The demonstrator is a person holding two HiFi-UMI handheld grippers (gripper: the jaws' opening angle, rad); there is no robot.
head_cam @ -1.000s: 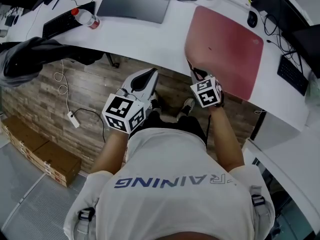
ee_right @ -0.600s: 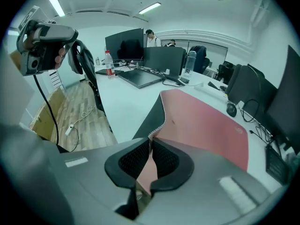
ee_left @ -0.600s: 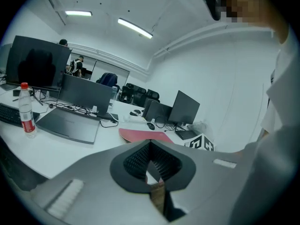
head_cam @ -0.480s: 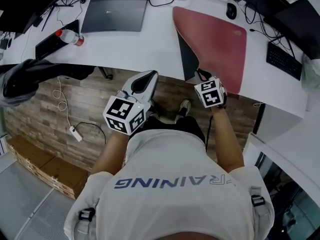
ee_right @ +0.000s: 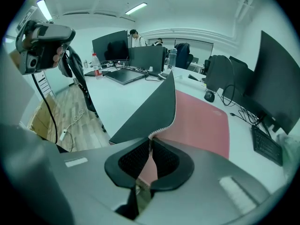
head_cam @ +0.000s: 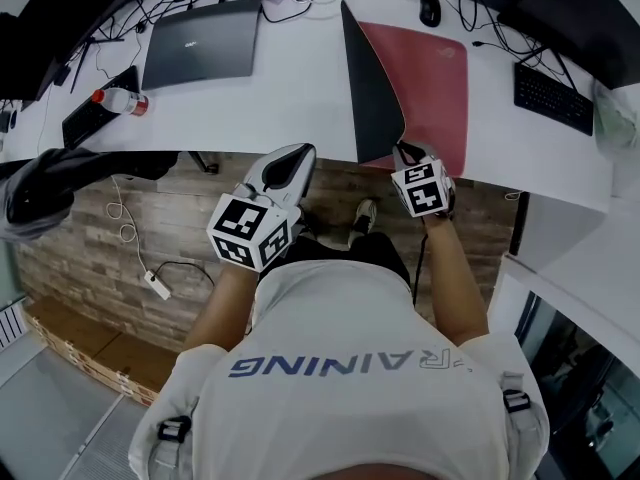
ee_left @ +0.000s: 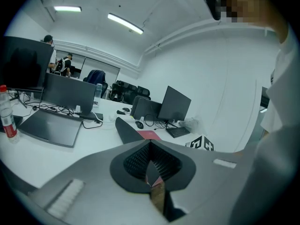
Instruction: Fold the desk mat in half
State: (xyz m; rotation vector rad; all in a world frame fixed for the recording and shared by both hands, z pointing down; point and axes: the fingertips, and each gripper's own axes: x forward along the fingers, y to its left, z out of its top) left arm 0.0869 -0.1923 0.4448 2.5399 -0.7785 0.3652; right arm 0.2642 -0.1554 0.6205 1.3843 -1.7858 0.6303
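Right gripper pinches the desk mat by its near corner, lifted off the white desk; left gripper hangs closed, empty; a one-corner hold may let the fold skew or slip.

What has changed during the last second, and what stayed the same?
The right gripper, jaws shut on the desk mat at its near left corner, has raised the left side towards the right; its black underside now stands up. The left gripper stays idle, shut; laptop and bottle unmoved.
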